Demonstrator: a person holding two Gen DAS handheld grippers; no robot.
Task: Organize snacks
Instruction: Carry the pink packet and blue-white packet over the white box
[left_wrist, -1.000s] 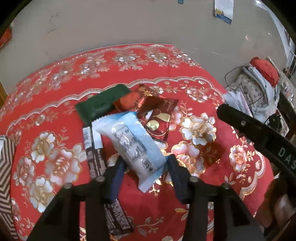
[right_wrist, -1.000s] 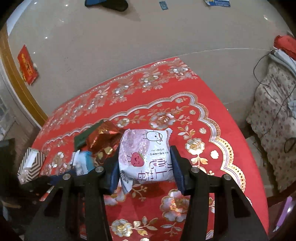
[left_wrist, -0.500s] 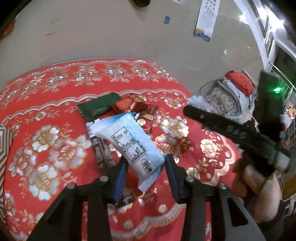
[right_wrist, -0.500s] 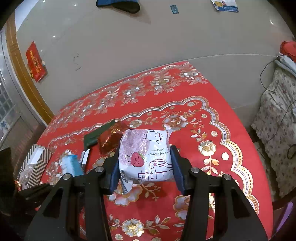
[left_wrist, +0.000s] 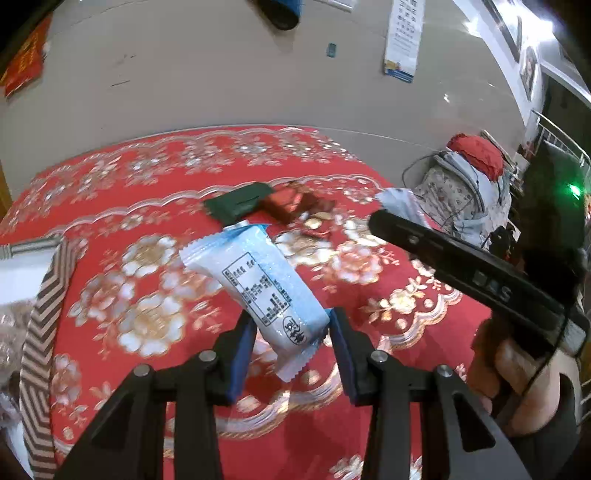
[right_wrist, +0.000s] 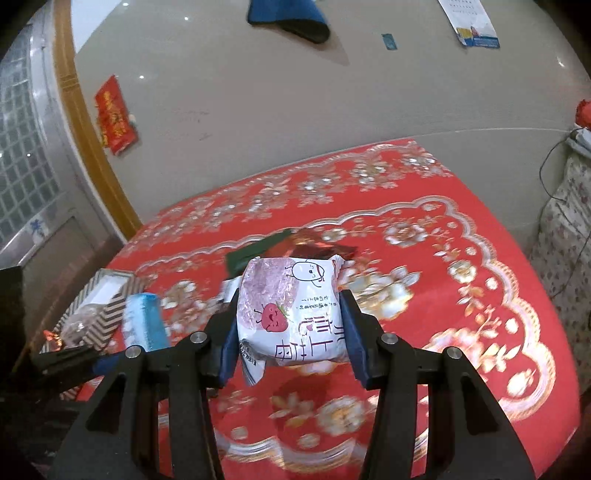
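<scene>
Holding one snack per tool: the left gripper (left_wrist: 291, 343) has its jaws clamped on the lower end of a pale blue packet (left_wrist: 255, 284), which juts up toward 11 o'clock clear of the worktop (left_wrist: 369, 306). Pinch sits near the crimped, saw-tooth seal, probably so the puffed body stays uncrushed. Film is glossy, pillow-shaped, with a printed label panel facing up.

The right gripper (right_wrist: 290, 325) has its jaws clamped on both flanks of a pink-white strawberry pouch (right_wrist: 291, 306), held upright and off the cloth. Pouch is squarish, crinkled foil-like film, cartoon print facing the camera; a side grip suits its soft, air-filled bulk.

Both packets look mid-carry, judged as headed for the striped box (left_wrist: 40, 332) at 9 o'clock in the left view, an open carton with chevron-patterned walls and some wrapped contents, not identifiable.

Remaining on the worktop at 12 o'clock: a flat dark green bar (left_wrist: 240, 203) touching a heap of shiny red wrappers (left_wrist: 295, 203), apparently unsorted. Some motion blur there.

Cloth is red with embossed gold and silver florals and a scalloped border, slick-looking.
</scene>
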